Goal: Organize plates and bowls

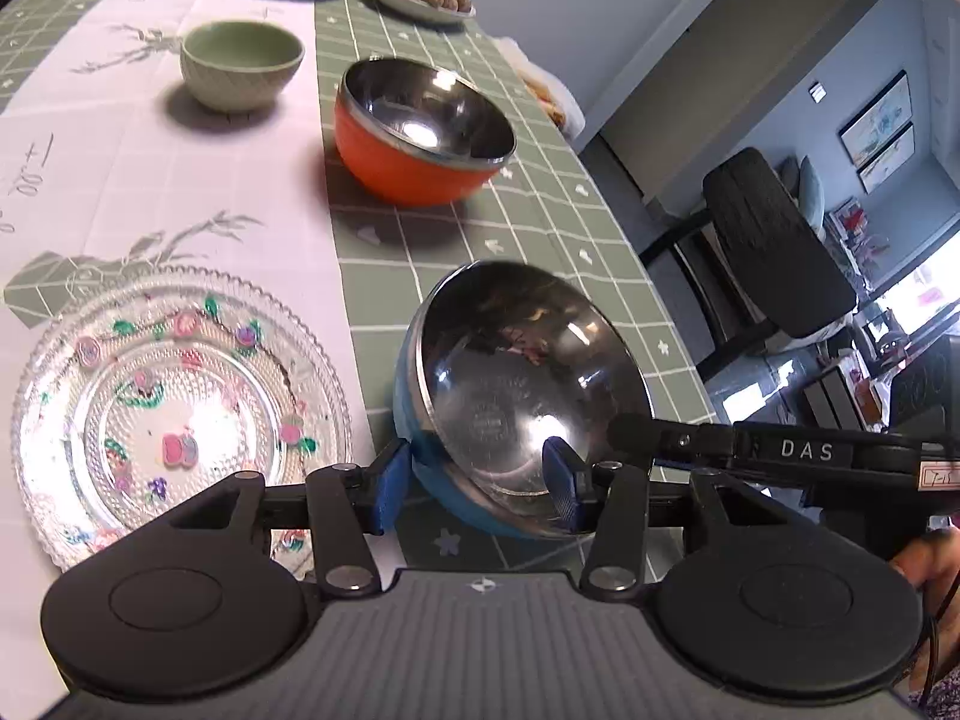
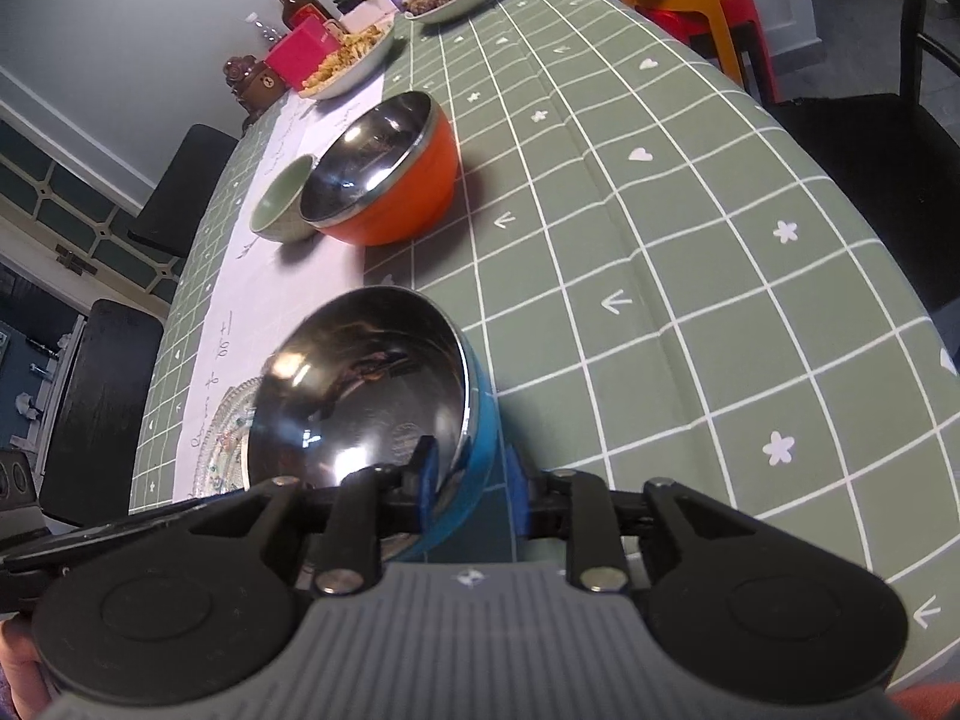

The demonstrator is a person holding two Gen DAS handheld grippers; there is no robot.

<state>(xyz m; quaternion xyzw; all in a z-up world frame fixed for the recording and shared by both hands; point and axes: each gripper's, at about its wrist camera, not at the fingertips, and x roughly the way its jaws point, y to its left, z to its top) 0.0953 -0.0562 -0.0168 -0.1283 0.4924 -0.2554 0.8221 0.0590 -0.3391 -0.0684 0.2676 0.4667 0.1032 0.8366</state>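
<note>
Looking out from my left gripper (image 1: 480,483), I see its two blue pads spread apart on either side of the near rim of the blue bowl (image 1: 528,396), and I do not think they are squeezing it. My right gripper (image 2: 474,489) has its pads around the same bowl's rim too, one pad inside and one outside, with a little gap showing, so it looks loose and not clamped. The blue bowl sits tipped on the green counter (image 2: 690,300), right by my grippers. Just beside it, on the white cloth, lies the glass plate (image 1: 180,414) with painted flowers. Farther out sits the orange bowl (image 1: 420,132), and past that the small green bowl (image 1: 240,63). At the far end are two dishes full of food. I judge that the job is only partly done: each bowl sits alone, nothing is stacked, and the plate is by itself. Stacking the bowls is left to do.
</note>
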